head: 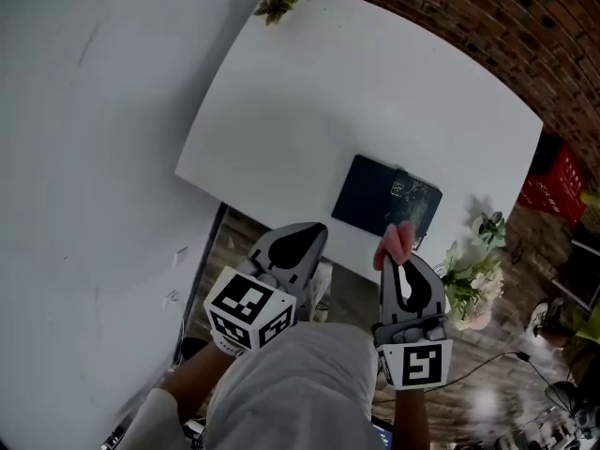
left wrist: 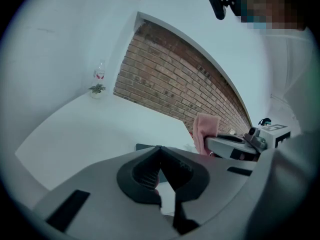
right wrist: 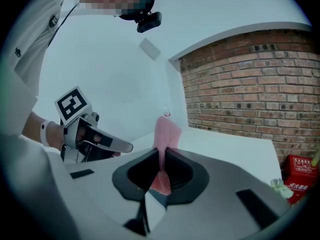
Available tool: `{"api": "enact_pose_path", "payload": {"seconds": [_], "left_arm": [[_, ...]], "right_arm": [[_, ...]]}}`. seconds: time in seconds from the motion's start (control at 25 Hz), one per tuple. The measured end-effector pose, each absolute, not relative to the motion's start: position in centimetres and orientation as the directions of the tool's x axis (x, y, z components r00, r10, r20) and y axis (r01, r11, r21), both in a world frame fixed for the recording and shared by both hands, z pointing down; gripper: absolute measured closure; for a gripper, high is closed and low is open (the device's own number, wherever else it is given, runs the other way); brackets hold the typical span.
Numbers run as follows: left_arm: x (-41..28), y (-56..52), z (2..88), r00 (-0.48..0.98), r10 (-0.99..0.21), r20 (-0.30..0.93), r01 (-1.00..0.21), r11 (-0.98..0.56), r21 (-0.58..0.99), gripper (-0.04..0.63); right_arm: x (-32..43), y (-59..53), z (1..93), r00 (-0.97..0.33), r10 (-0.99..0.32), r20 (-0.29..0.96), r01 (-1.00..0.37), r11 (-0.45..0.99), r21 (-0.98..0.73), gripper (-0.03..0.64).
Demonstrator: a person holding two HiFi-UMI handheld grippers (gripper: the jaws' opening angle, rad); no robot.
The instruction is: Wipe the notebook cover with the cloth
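Head view: right gripper pinches pink cloth at notebook edge.

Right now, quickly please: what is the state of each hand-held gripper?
Left hand-held gripper: closed, holding nothing.
Right hand-held gripper: closed on the pink cloth.

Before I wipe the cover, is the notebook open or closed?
Closed: the notebook lies flat on the table, dark cover up, no pages showing.
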State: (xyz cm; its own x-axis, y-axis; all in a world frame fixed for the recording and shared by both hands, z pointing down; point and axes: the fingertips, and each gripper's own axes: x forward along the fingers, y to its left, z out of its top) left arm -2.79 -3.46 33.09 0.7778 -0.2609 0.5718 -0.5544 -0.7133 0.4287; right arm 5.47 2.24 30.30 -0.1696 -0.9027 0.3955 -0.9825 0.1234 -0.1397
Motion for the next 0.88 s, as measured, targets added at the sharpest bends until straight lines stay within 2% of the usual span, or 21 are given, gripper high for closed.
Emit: {"api": "enact_pose_path", "payload": {"seconds": [0.32, 0.52, 0.88], "left_arm": [[-3.9, -3.0, 36.2, 0.755, -0.281, 0.592, -0.597, -0.667, 0.446, 0.577], [-4.7, -2.4, 38.2, 0.749, -0.27, 0.605, -0.62, -0.609, 0.496, 0.577], [-5.6, -2.4, 40.8, 0.73, -0.288, 0.62, -0.65, -0.574, 0.499, 0.577]], "right_arm": [[2.9, 0.7, 35.0, -0.269, -0.874, 0.404, -0.954, 0.184, -0.236, 0.58], [2.1, -0.1, 38.3, -0.28, -0.844, 0.457, -0.947, 0.164, -0.276, 0.581], [0.9, -1.4, 41.4, -0.299, -0.829, 0.472, -0.93, 0.142, -0.339, 0.581]]}}
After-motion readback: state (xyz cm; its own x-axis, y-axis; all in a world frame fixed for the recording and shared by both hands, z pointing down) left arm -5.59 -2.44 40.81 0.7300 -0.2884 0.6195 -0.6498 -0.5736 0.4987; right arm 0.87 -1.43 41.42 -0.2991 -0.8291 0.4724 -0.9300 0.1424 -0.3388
